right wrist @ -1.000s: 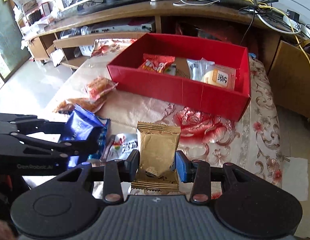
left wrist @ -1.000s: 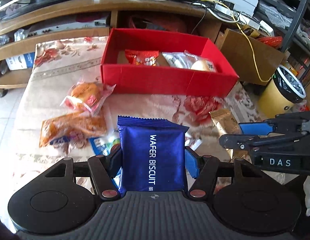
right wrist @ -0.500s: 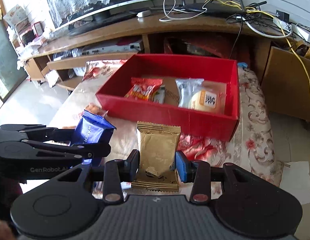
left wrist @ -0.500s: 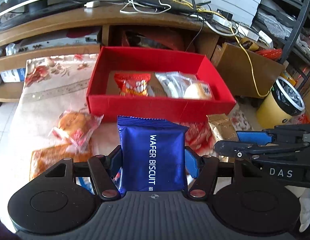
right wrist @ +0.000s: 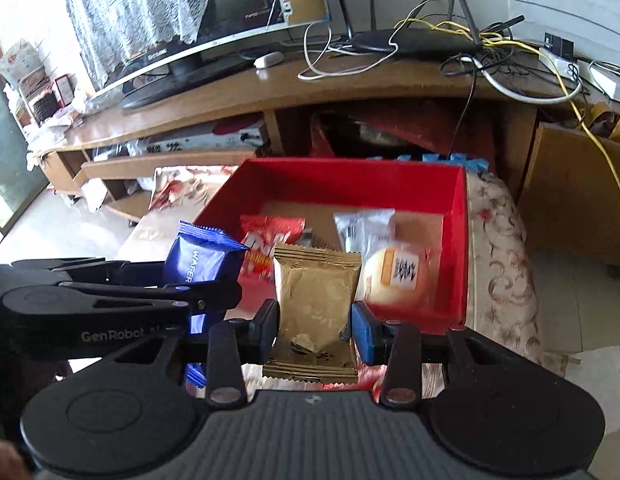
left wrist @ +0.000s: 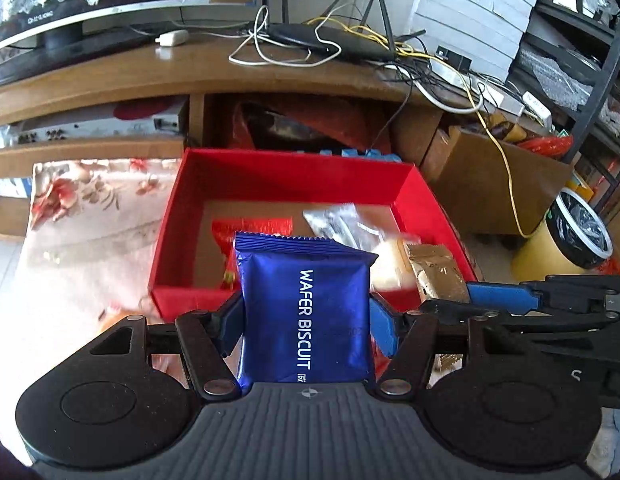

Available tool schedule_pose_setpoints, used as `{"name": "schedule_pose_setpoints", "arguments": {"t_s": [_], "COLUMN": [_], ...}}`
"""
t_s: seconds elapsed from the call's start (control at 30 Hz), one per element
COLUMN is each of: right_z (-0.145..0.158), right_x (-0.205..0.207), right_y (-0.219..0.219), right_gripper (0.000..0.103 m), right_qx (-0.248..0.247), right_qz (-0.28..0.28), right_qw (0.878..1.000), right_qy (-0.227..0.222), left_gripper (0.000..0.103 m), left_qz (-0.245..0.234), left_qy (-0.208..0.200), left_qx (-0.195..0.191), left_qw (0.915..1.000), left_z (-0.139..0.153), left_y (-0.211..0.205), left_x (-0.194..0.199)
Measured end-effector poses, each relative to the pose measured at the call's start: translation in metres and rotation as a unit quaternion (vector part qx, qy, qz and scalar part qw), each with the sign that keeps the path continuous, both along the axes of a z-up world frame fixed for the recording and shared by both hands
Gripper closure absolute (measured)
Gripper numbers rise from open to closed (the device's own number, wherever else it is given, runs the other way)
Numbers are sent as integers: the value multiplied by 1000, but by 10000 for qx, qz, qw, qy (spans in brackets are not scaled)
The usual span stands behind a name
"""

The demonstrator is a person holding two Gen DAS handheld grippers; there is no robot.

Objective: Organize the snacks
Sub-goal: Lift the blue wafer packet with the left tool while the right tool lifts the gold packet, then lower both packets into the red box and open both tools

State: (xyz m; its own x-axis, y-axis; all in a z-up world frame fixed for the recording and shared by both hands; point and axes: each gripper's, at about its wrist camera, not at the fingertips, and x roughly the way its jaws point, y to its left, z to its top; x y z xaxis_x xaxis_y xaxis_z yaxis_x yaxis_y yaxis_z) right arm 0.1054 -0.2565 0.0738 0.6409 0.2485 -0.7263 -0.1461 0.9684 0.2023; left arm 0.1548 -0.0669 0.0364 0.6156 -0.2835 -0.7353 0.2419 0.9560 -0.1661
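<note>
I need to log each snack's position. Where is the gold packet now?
The gold packet is clamped in the right hand-held gripper, held near the red box and beside the blue wafer biscuit pack.

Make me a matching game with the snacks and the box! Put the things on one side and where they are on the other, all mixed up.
Things:
1. blue wafer biscuit packet
2. gold packet
3. round bun in clear wrapper
4. red box

Places:
A. lying inside the red box
B. held in the right gripper
C. sitting on the flowery cloth
D. held in the left gripper

Pairs: 1-D, 2-B, 3-A, 4-C
</note>
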Motion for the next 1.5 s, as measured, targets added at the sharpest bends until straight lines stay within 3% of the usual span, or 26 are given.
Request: {"name": "schedule_pose_setpoints", "arguments": {"t_s": [0.6, 1.5], "right_z": [-6, -50], "right_x": [66, 105], "right_y": [-15, -13], "right_gripper": [66, 65], "right_qx": [96, -189], "right_qz": [-250, -240], "right_qw": [9996, 9991], "right_qy": [-49, 284], "left_gripper": [35, 35], "left_qz": [59, 213], "left_qy": [-174, 221], "left_qx": [206, 604], "left_qw": [9996, 9977], "left_z": [0, -42], "left_y": [-14, -20], "left_x": [65, 105]}}
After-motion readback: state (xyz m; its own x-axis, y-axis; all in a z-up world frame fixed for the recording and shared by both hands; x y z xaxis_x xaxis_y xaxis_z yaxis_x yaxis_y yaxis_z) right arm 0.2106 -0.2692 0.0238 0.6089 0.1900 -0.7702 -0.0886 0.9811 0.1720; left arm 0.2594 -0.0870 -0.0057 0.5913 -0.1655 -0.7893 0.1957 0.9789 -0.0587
